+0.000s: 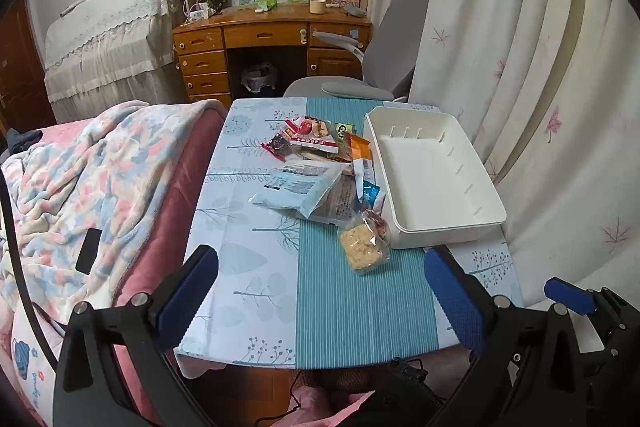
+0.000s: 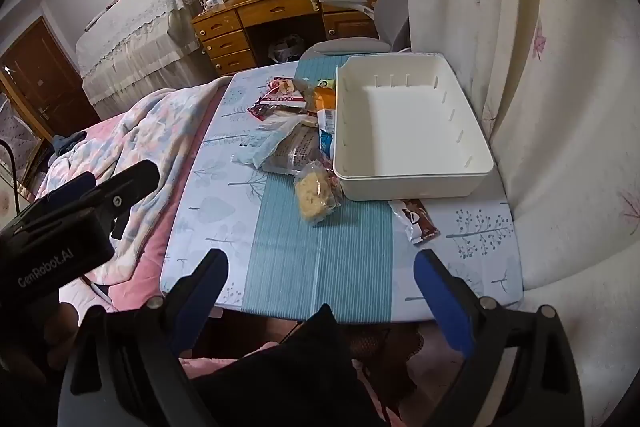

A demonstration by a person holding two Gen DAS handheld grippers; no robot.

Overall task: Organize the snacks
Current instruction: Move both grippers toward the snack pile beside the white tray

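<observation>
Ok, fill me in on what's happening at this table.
A person holds two grippers above the near edge of the table, sorting snacks. Both the left gripper and right gripper are open and hold nothing. The white bin is empty. The snack packets lie piled beside it, untouched, and a brown packet lies in front of it.

- Left wrist view looks steeply down from the near edge of the surface (image 1: 256, 267), toward the desk (image 1: 272, 23).
- Right wrist view, beside it, faces likewise; both views share the white bin (image 2: 408, 163).
</observation>
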